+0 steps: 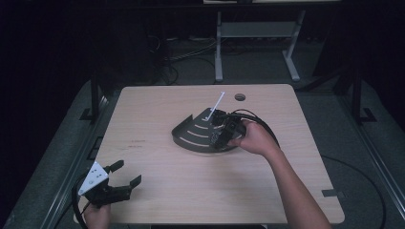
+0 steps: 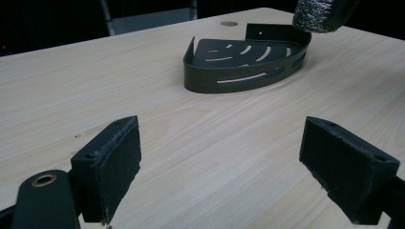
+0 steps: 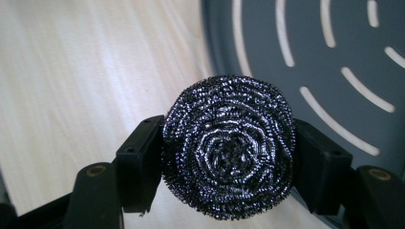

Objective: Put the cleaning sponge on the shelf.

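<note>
The wooden table [image 1: 162,191] spans the middle of the high view, its pale top running from lower left to upper right. Right of centre in that view sits the dark corner shelf [image 1: 193,133], a quarter-round metal tray with curved slots in its floor and a low wall; in the left gripper view the same shelf [image 2: 239,67] lies in the upper middle of the frame. A small round hole [image 1: 240,97] marks the tabletop just above and to the right of the shelf.

The left gripper [image 1: 125,175], at the lower left of the high view, is held with jaws spread wide and nothing between them; its pads [image 2: 114,167] frame bare wood.

The right gripper [image 1: 220,131], at the shelf's right edge in the high view, has its jaws clamped on the steel scourer [image 3: 228,145]. In the right gripper view this coiled wire pad is centred, above the shelf's rim, with slotted floor at upper right and table at left.
</note>
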Tool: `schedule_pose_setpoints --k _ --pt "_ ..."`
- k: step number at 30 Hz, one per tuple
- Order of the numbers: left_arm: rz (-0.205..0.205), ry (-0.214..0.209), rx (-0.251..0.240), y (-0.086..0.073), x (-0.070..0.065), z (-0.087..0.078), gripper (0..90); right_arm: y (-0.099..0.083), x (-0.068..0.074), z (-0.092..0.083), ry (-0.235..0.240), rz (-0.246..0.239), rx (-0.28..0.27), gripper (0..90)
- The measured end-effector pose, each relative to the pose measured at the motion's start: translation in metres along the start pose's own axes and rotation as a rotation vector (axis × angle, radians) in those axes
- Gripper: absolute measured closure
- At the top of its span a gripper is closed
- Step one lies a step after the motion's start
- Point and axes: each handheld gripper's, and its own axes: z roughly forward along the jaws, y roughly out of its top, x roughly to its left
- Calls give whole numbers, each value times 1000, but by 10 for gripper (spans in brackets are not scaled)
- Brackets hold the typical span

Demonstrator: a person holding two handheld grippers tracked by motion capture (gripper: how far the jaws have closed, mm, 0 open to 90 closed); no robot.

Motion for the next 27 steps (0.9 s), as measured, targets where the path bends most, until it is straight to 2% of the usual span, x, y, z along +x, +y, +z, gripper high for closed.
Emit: schedule_pose_setpoints --k 13,18,20,23,27 --pt "-9 -3 -3 -1 1 0 135 3 -26 10 23 64 -7 331" --pt "-9 -3 -2 -1 1 0 135 11 -30 9 2 64 4 331" --pt "-9 -3 -2 -1 1 0 135 13 -34 9 17 70 -17 331" --pt "-10 -4 -3 -1 1 0 135 16 -38 10 -2 81 -6 331" --pt "-11 -3 -7 -1 1 0 135 19 -41 15 3 91 -12 331"
